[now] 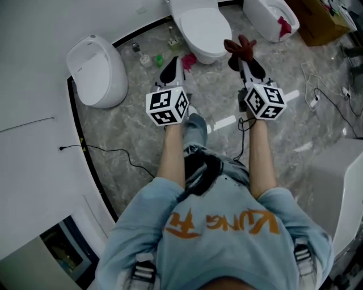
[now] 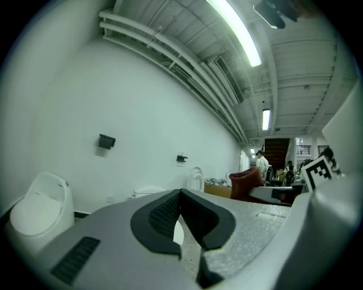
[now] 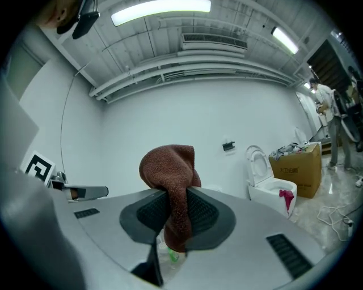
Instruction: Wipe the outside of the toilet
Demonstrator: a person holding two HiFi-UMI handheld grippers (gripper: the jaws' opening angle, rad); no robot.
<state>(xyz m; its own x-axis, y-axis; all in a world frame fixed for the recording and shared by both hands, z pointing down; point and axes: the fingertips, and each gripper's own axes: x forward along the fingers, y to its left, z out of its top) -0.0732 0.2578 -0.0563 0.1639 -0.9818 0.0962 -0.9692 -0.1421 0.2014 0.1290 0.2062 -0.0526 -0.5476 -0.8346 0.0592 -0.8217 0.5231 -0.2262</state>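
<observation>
A light-blue shirt is seen nearest, arms stretched over the marble floor. The left gripper is held with its jaws closed together, empty. A reddish-brown cloth is pinched in the right gripper jaws. The white toilet is seen just beyond, farther off.

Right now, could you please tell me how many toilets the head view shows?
3 toilets: one at far left, one at top centre, one at top right holding a red cloth. More may lie outside the frame.
</observation>
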